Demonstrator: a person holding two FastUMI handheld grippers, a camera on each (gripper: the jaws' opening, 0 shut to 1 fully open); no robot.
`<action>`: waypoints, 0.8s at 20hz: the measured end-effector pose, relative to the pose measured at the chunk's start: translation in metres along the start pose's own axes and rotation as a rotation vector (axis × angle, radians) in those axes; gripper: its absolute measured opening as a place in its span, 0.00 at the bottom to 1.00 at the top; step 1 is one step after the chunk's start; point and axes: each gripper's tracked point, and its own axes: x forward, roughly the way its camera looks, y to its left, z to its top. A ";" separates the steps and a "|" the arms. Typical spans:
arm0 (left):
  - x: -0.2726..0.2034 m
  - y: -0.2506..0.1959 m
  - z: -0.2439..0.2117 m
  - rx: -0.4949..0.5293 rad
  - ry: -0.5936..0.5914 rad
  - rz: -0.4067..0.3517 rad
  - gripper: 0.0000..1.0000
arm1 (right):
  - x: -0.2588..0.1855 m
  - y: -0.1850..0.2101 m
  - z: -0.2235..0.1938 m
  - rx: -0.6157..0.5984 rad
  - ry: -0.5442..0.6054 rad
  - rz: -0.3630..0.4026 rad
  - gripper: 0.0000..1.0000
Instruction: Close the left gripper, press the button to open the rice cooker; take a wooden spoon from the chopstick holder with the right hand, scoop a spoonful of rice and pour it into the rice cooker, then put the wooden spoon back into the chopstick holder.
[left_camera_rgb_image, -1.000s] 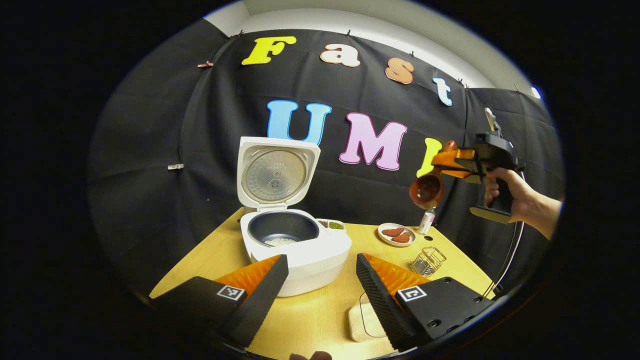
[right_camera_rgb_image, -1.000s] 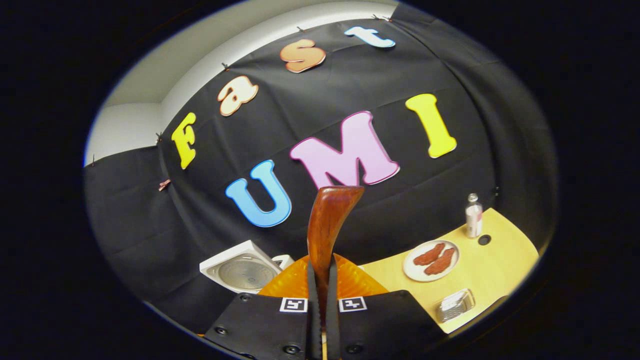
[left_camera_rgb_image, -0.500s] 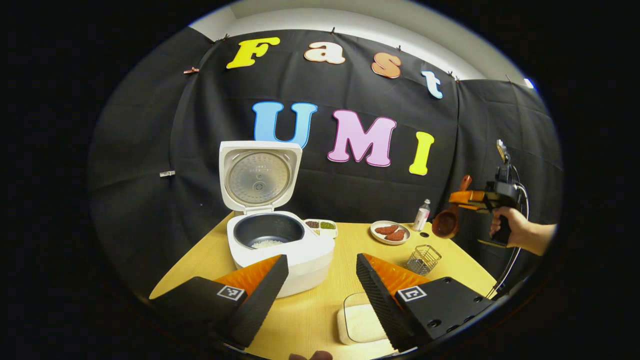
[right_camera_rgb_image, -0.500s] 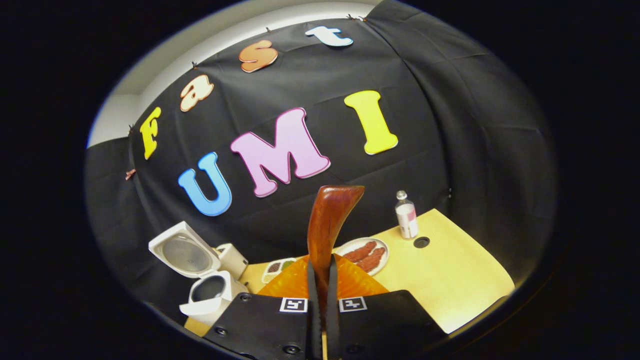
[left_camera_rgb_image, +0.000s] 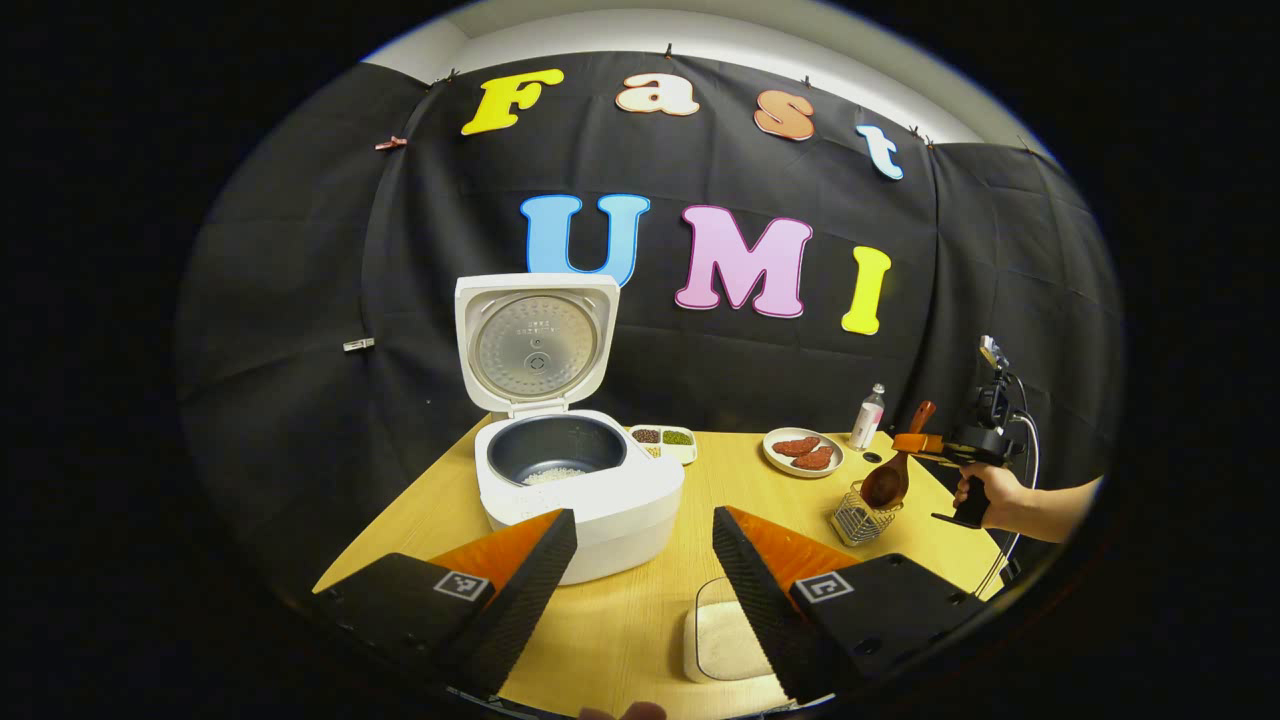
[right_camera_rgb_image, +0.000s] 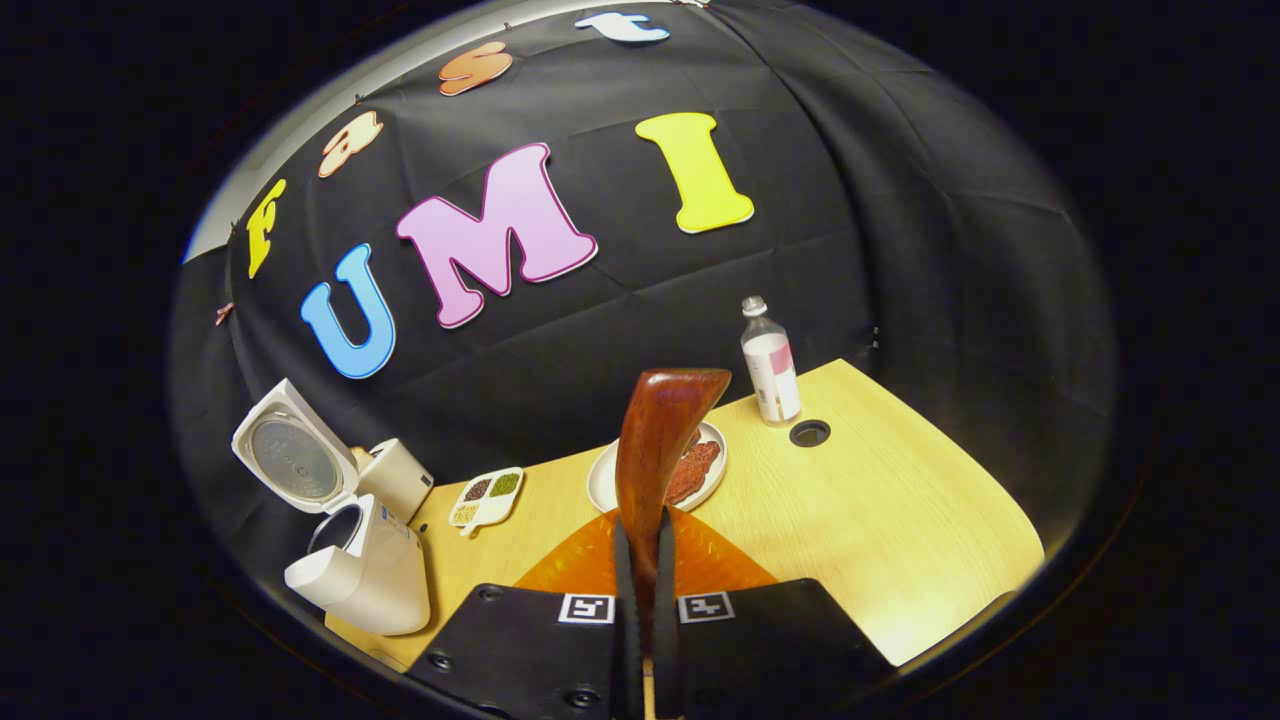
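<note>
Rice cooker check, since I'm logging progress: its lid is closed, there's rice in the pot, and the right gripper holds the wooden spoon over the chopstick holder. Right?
Not quite. The left gripper view shows the rice cooker with its lid open, standing upright. The rest holds: rice in the pot, the right gripper holding the wooden spoon over the chopstick holder.

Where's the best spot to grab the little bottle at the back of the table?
Grip the bottle around its straight middle, coming in level from the front. It stands upright near the back edge with bare table in front, and its neck looks too slim for a sure hold.
</note>
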 end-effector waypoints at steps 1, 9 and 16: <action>0.000 0.000 0.000 0.001 0.001 0.004 0.95 | 0.005 -0.003 -0.006 -0.006 0.014 -0.003 0.08; 0.000 -0.002 0.008 -0.005 -0.006 0.015 0.95 | 0.014 -0.012 -0.034 0.022 0.113 -0.018 0.23; 0.001 0.006 0.030 -0.028 -0.054 0.018 0.95 | -0.024 -0.021 -0.018 0.041 0.106 -0.089 0.99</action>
